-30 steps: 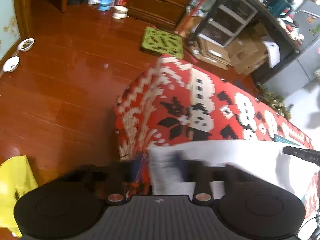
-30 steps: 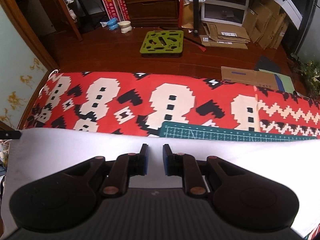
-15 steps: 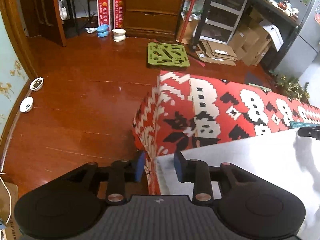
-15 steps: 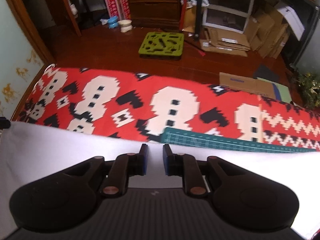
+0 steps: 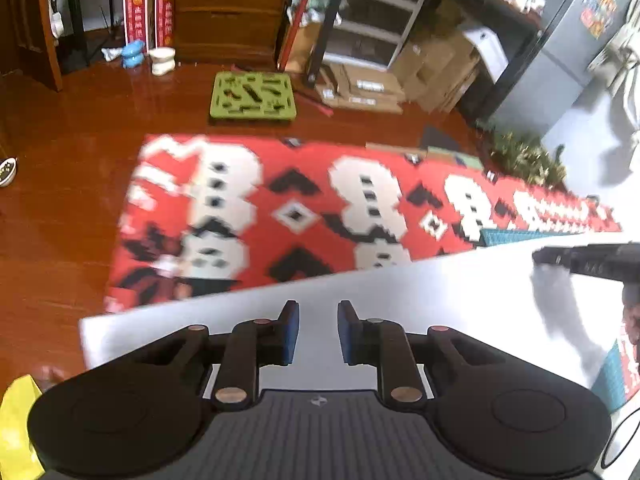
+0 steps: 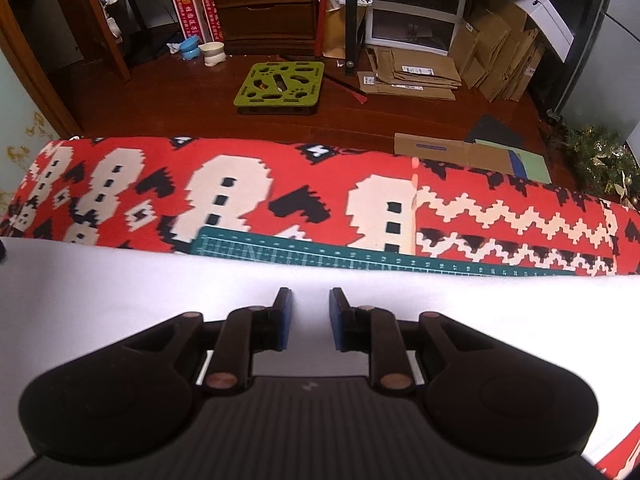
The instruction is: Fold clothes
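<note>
Fold barely begun: white garment lies flat on the red patterned cloth.
L gripper jaws closing, slightly apart, only flat fabric under them; R gripper jaws slightly apart, pinching nothing. No crease visible yet; all folds left, I'd guess.

white garment | spread flat, smooth | atop red patterned cloth

Ahead of me, across the upper frame, runs a glossy red-brown wooden floor. A wooden drawer chest stands at top centre, flattened cardboard boxes at upper right, and a green perforated mat lies between them.
</note>
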The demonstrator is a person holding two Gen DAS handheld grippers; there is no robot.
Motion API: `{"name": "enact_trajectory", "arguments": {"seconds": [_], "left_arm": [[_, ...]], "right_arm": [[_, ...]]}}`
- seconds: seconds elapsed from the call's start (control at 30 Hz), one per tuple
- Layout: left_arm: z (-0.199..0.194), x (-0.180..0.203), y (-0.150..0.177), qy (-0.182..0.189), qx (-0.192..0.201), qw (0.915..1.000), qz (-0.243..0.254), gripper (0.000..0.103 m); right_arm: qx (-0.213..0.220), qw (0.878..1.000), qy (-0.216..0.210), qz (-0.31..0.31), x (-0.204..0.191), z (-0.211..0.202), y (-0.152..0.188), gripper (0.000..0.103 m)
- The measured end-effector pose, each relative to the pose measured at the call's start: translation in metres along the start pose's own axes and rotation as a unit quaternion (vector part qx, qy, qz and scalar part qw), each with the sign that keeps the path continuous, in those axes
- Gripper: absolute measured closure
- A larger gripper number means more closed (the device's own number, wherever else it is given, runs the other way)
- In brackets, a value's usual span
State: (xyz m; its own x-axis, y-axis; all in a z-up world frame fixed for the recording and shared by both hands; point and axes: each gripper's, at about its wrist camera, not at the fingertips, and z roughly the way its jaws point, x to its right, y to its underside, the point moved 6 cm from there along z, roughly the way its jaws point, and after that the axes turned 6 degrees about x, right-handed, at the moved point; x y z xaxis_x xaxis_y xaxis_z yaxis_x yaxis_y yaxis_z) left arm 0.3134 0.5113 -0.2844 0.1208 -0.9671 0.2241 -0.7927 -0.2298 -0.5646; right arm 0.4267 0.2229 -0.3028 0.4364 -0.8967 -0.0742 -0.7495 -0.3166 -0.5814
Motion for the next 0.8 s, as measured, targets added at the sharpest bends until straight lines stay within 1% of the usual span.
{"name": "enact_trajectory", "arguments": {"seconds": [0.1,0.2,0.23,0.3,0.4,0.53,0.6,0.73,0.8], "left_arm": [[0.011,0.019,-0.006,-0.008,0.008,0.9999,0.006,0.084],[0.018,0.047,-0.014,-0.001,0.012,0.9997,0.021,0.084],[0.021,0.058,-0.016,0.005,0.012,0.9995,0.029,0.084],[0.03,0.083,-0.019,0.014,0.006,0.9987,0.048,0.081],[0.043,0.122,-0.022,0.026,0.002,0.9969,0.074,0.081],[0.062,0.174,-0.026,0.047,-0.003,0.9921,0.117,0.08],[0.074,0.201,-0.027,0.062,-0.011,0.9876,0.144,0.08],[0.099,0.253,-0.028,0.081,-0.026,0.9772,0.194,0.08],[0.111,0.278,-0.027,0.089,-0.035,0.9714,0.217,0.08]], "right_arm": [[0.013,1.0,-0.007,0.007,0.009,0.005,-0.007,0.081],[0.025,0.999,-0.012,0.023,0.027,-0.002,-0.016,0.08],[0.03,0.999,-0.012,0.027,0.038,-0.008,-0.017,0.08],[0.037,0.999,-0.002,0.034,0.069,-0.025,-0.016,0.077],[0.037,0.998,0.026,0.051,0.131,-0.049,-0.007,0.076],[0.023,0.994,0.096,0.054,0.241,-0.075,0.01,0.076],[0.018,0.992,0.118,0.044,0.291,-0.084,0.014,0.076],[0.007,0.992,0.127,0.026,0.368,-0.088,0.017,0.076],[0.002,0.992,0.127,0.026,0.398,-0.084,0.021,0.076]]}}
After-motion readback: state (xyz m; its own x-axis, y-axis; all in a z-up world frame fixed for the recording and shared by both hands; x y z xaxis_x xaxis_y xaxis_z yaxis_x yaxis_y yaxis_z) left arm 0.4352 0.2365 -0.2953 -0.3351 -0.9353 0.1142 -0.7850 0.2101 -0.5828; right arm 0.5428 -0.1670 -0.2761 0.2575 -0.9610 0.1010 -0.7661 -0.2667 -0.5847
